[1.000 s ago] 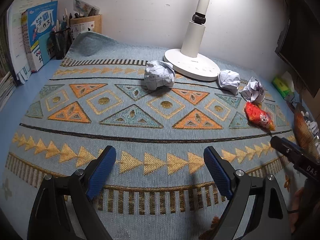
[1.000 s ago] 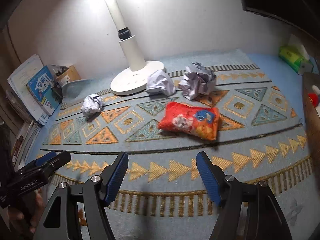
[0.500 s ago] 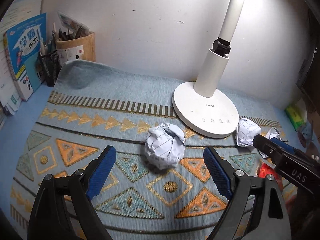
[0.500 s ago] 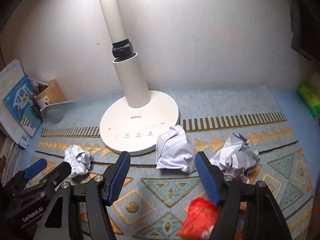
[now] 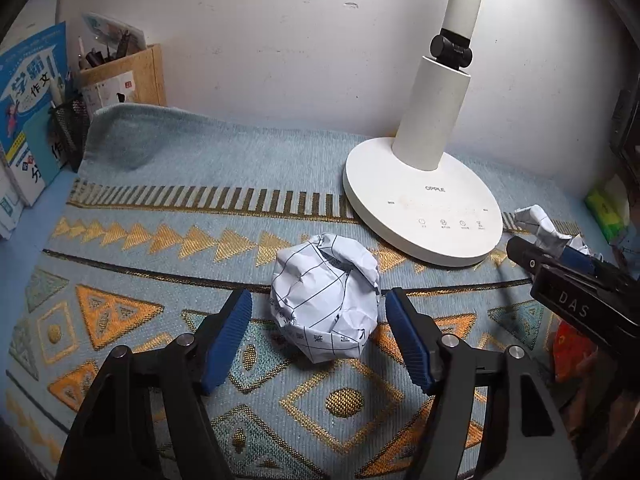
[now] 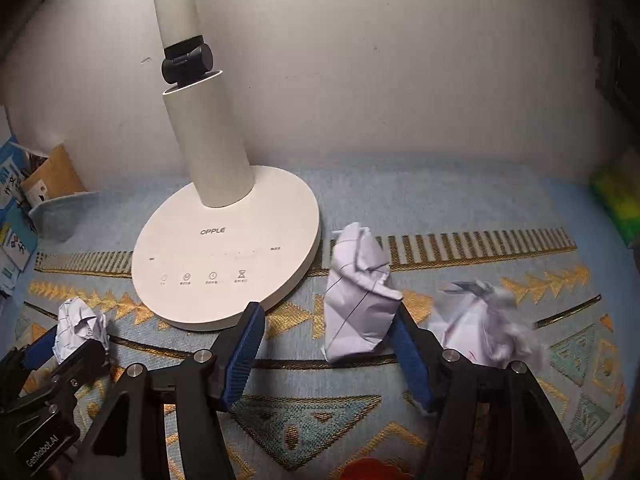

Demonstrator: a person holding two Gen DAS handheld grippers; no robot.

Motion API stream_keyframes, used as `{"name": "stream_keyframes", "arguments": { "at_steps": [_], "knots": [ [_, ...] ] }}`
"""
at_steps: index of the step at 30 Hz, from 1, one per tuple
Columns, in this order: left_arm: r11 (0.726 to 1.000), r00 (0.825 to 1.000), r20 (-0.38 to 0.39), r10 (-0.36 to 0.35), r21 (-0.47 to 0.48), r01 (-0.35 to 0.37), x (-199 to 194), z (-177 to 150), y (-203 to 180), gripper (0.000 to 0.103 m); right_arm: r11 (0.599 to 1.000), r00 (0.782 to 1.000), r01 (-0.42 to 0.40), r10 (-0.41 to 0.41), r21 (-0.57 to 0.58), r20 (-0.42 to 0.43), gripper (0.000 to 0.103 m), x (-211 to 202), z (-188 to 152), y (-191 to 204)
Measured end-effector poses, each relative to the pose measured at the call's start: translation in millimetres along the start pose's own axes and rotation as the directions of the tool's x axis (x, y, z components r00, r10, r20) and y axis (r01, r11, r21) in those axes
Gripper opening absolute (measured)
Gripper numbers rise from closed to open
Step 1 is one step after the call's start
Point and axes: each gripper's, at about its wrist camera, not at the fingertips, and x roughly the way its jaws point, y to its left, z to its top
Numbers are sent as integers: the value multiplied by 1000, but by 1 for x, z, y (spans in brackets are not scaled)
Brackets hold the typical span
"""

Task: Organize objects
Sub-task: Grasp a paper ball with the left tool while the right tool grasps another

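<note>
Two paper balls sit between my claws. My left gripper (image 5: 318, 336) is closing, its blue pads not yet touching the gridded paper ball (image 5: 325, 300) at twelve o'clock. My right gripper (image 6: 326, 356) is closing too; its right pad touches the folded paper wad (image 6: 358, 300), long axis upright. I read "OPPLE" on the lamp base (image 6: 224, 252).

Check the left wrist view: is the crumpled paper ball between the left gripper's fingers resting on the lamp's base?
No, the paper ball lies on the patterned cloth, clear of the lamp base.
</note>
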Motion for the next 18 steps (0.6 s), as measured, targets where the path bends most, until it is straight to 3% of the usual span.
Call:
{"name": "stream_keyframes", "arguments": {
  "at_steps": [2,5,14,18],
  "knots": [
    [1000,1000,5,4,6,-4,-1,0,-2,67,1000,1000,13,-13,8,-6,51,1,0,-3],
    [1000,1000,-1,-4,6,4,-1,-1,-2,50,999,1000,-7,6,41,18,33,-3,0,-10],
    [999,998,30,-46,9,46,-12,-6,-3,44,995,991,-102,100,11,92,33,-37,-14,-6],
    [996,995,45,-85,14,85,-28,-13,-4,44,990,985,-136,138,-24,99,33,-68,-29,14]
  ]
}}
